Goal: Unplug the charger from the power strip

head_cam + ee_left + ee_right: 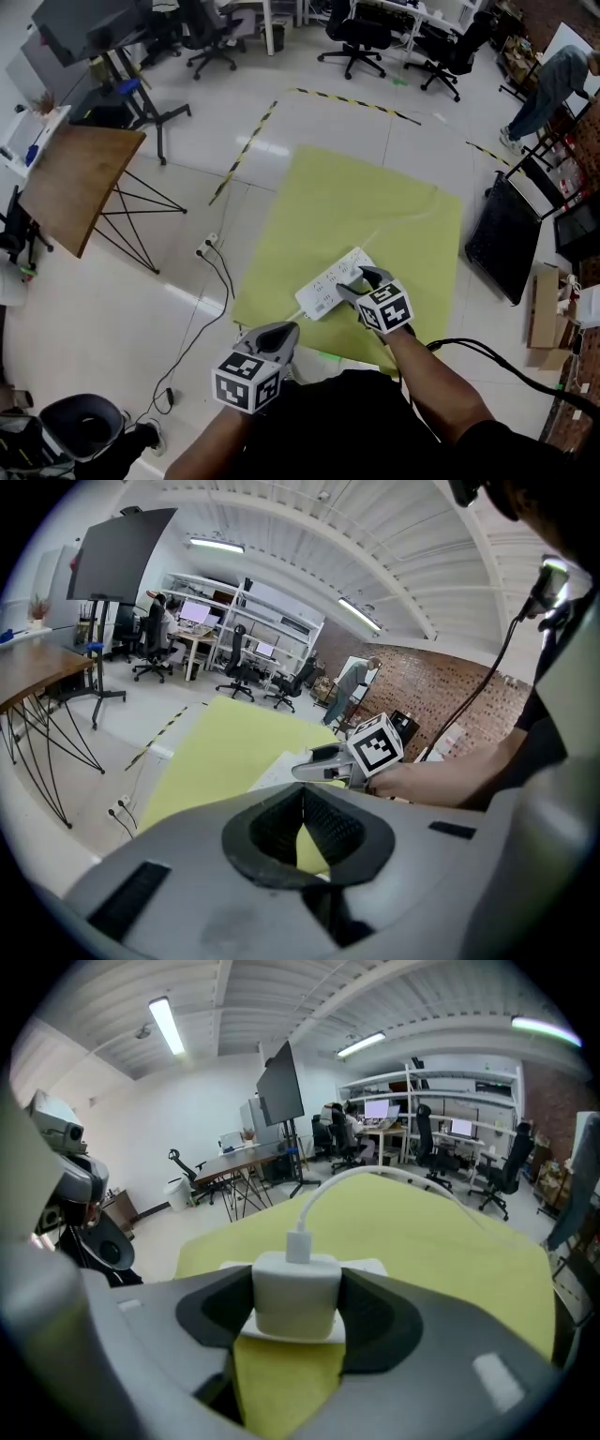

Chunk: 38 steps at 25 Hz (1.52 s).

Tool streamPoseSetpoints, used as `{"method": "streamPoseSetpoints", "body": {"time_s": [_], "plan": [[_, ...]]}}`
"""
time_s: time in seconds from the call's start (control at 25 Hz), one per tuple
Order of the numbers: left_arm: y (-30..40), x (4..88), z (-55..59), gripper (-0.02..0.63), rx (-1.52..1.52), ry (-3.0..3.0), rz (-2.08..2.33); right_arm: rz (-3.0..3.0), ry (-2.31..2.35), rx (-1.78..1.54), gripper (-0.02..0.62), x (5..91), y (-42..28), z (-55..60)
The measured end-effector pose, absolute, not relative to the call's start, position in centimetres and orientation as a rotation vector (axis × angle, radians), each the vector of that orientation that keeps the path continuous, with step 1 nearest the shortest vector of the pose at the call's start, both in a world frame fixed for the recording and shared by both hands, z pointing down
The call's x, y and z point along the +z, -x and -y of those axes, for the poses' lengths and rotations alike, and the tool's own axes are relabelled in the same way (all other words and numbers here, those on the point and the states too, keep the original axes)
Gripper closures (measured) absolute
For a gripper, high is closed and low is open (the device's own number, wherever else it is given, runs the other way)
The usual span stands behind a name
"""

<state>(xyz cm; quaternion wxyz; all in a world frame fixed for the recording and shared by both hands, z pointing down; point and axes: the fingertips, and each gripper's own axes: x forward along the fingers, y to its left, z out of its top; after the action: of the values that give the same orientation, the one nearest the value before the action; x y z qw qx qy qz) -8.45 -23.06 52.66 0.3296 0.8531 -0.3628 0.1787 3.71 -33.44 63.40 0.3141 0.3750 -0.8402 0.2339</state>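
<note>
Hovering at the power strip's (323,289) seven o'clock, my left tool (277,335) is closed and empty; I judge it should pin that strip to the desk (394,216). My right tool (295,1326) clamps the charger (295,1293), which sits on the strip, so I should pull straight out. Its prongs are hidden; how firmly they sit I cannot tell.

The head view looks steeply down on the yellow mat (375,216) and power strip (323,289), the left gripper view looks low across that mat toward the right gripper (305,771), and the right gripper view sits close behind the charger (295,1293), facing along the same mat.
</note>
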Motion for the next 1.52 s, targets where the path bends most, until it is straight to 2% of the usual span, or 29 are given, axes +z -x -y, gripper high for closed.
{"method": "streamPoseSetpoints", "body": {"time_s": [0.28,0.64,1.16,1.52], "plan": [[7.0,52.8,23.0,0.598,0.444,-2.246,0.924,1.99,-0.774,0.63,0.325,64.3,-9.2,27.2],[4.5,53.4,21.8,0.598,0.46,-2.274,0.848,1.742,-0.754,0.617,0.324,69.1,-16.7,21.4],[3.3,52.8,21.3,0.598,0.47,-2.284,0.825,1.696,-0.775,0.566,0.32,70.7,-17.5,21.3],[5.1,52.9,21.8,0.598,0.459,-2.294,0.802,1.679,-0.827,0.578,0.265,69.3,-17.3,21.6]]}}
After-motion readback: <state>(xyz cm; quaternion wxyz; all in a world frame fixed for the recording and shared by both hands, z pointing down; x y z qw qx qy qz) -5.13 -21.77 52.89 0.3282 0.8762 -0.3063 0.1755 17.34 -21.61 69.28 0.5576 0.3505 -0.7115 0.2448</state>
